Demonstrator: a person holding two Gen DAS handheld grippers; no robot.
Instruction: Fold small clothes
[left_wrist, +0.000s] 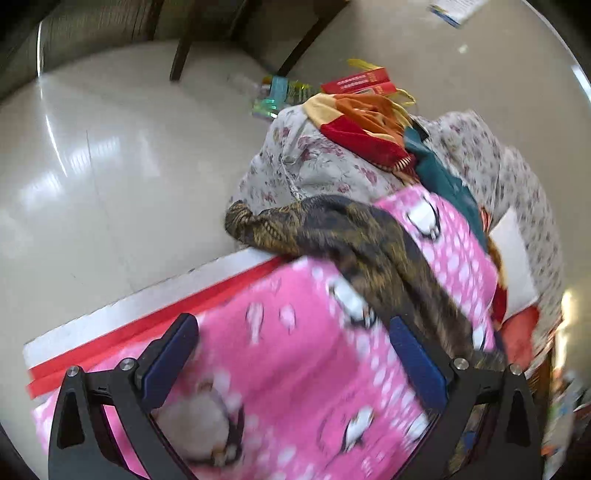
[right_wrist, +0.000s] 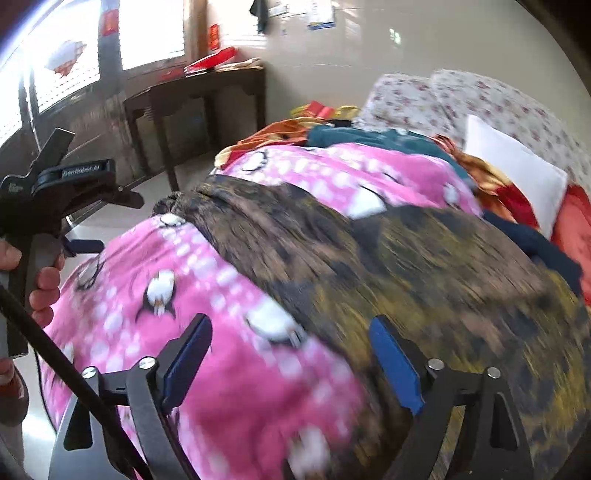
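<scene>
The dark patterned garment (left_wrist: 354, 236) lies across the pink penguin blanket (left_wrist: 288, 369). Left gripper (left_wrist: 295, 363) and right gripper (right_wrist: 295, 360) hover over it, jaws wide apart, holding nothing. Only the right wrist view shows the left gripper's handle and the hand (right_wrist: 44, 284) holding it.

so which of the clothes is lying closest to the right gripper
The dark brown-and-gold patterned garment, spread on the pink penguin blanket; the teal and orange clothes lie farther back.

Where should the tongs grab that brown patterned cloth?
Probably at the bunched end of the brown patterned cloth, which hangs over the bed edge. Come from the floor side: that tip sticks out free, while the rest lies flat on the pink blanket.
</scene>
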